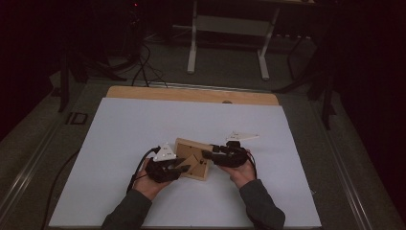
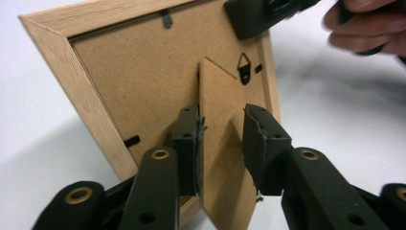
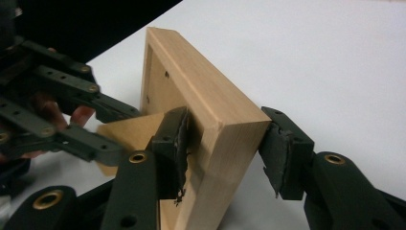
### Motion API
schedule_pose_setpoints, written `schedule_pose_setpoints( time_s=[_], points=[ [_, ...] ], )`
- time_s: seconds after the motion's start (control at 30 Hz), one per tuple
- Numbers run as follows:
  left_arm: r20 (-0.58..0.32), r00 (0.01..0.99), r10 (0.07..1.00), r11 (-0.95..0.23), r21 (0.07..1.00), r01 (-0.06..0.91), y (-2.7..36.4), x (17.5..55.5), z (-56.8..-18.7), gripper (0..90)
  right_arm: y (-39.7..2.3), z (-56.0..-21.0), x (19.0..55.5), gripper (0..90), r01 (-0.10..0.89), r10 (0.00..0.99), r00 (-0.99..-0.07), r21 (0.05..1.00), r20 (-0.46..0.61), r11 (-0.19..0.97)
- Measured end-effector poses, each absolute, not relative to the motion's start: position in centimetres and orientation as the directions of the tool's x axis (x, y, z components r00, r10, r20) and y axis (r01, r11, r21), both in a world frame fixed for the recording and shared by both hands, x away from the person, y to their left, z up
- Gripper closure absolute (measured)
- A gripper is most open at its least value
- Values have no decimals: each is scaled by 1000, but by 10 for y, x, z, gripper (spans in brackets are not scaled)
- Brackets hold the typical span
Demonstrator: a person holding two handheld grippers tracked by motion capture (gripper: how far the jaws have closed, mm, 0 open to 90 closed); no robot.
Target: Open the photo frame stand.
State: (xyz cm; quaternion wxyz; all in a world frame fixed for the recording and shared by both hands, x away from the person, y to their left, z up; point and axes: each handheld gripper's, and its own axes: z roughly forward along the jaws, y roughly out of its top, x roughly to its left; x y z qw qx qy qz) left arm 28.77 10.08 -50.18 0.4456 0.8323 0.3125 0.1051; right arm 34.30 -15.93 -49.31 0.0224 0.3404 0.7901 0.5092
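Picture frame (image 1: 191, 158) of pale wood stands tilted on the white table (image 1: 119, 139) between both grippers, its cardboard back and easel stand (image 2: 222, 143) facing the left gripper (image 2: 220, 139), its long edge running across the table. Left jaws bracket the stand, one pad touching. The right gripper (image 3: 225, 153) straddles the frame's edge, narrowly apart.

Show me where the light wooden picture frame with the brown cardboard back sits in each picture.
High view: the wooden picture frame stands at mid-table between the left gripper and right gripper.
Left gripper view: its cardboard back covers the upper left.
Right gripper view: its wooden edge runs through the centre.
Shared landmark: the fold-out cardboard stand.
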Motion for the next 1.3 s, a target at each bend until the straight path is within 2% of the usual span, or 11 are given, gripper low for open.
schedule_pose_setpoints(
  time_s=[0.17, 0.5, 0.7, 1.0, 1.3],
  points=[
    [-53, 770, 636, -428, 806, 409, 95, 293, -497, 711, -154, -485, 339, 555, 455, 582, -782, 843, 224, 287],
    [-13, 755, 656, -432, 813, 390, 86, 304, -497, 718, -159, -482, 339, 579, 426, 622, -763, 860, 174, 281],
    [31, 753, 658, -464, 803, 373, 82, 303, -501, 727, -153, -477, 330, 579, 336, 622, -782, 867, 40, 367],
    [51, 754, 655, -478, 801, 361, 85, 290, -506, 741, -153, -480, 321, 545, 347, 576, -813, 865, 85, 363],
    [30, 770, 637, -481, 796, 367, 90, 281, -511, 697, -149, -484, 310, 488, 348, 549, -830, 863, 101, 367]
  ],
)
